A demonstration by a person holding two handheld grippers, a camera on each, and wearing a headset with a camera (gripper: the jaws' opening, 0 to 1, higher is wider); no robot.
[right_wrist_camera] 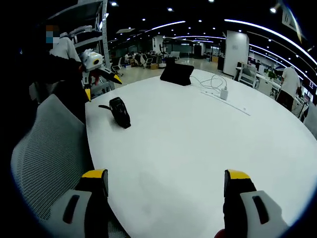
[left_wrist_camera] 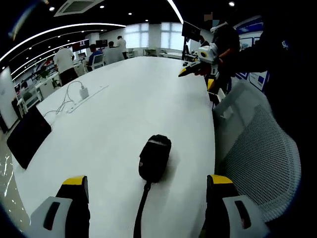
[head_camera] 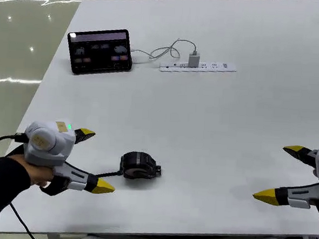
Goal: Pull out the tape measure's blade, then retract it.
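Head view: a black tape measure point(head_camera: 139, 166) is seen lying on the white table point(head_camera: 213, 123), close to the near edge and left of centre, with its dark wrist strap point(head_camera: 106, 174) trailed toward the left gripper point(head_camera: 101, 160). That gripper is held just beside the case with its yellow-tipped jaws spread wide, one tip beyond the strap and one nearer the person, so that the case is lined up with the gap; nothing is gripped. This placement is judged to be a preparation for holding the body, since the case must be stopped from sliding when the blade is drawn. The right gripper point(head_camera: 270, 172) is held well apart at the right side of the table, its jaws likewise spread wide and empty, presumably out of the way until the case is secured. In the left gripper view the case is shown end-on, straight ahead between the two jaws and apart from both. No blade is seen drawn out, and which end carries the hook cannot be told, so the task is judged not yet begun. Care would be called for at the blade's small hook, which is expected to be hard to pinch with broad tips. At the far side a tablet point(head_camera: 100, 51) is propped and a charger point(head_camera: 194, 59) is plugged into a power strip point(head_camera: 198, 66), well away from the work
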